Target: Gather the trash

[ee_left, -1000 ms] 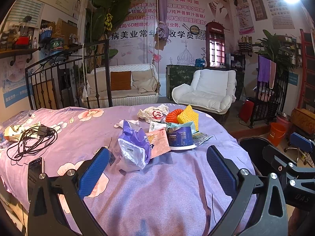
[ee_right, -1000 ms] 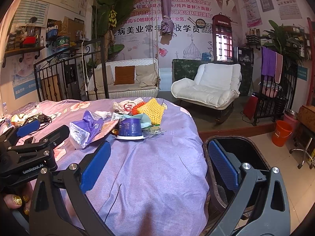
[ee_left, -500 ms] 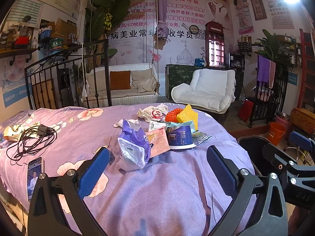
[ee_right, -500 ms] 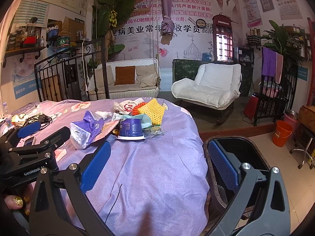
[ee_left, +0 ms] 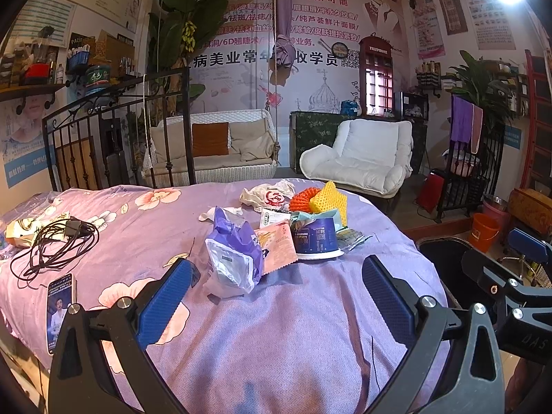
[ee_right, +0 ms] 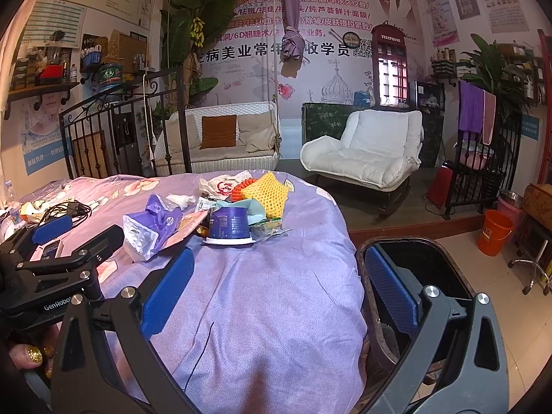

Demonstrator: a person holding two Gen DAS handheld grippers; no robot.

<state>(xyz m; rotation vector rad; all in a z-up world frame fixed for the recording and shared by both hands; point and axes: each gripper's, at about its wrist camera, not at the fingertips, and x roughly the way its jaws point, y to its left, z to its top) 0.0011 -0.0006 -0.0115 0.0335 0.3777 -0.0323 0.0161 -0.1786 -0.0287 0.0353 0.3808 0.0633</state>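
We hold both grippers low over the near end of the bed point(ee_left: 276, 327), and neither touches anything. The left gripper point(ee_left: 276, 289) has its jaws spread wide and empty, with bare purple sheet between them. The right gripper point(ee_right: 276, 289) is likewise wide open and empty; its left finger sits over the sheet while its right finger hangs past the bed's right edge, over the black bin point(ee_right: 431, 252).

The trash lies in one cluster near the middle of the bed, towards the far rim: a purple bag point(ee_left: 234, 252) nearest us, a pink packet point(ee_left: 277, 245) leaning against it, a blue cup point(ee_left: 315, 238) upside down just beside that, and behind them yellow foam net point(ee_left: 329, 200), orange net point(ee_left: 302, 198) and a white bag point(ee_left: 267, 195).

Between us and the cluster the sheet is open. To the left, well apart from the trash, lie a phone point(ee_left: 58, 307) and tangled cables point(ee_left: 55, 245). The bin stands just beside the bed's right edge, its mouth open.
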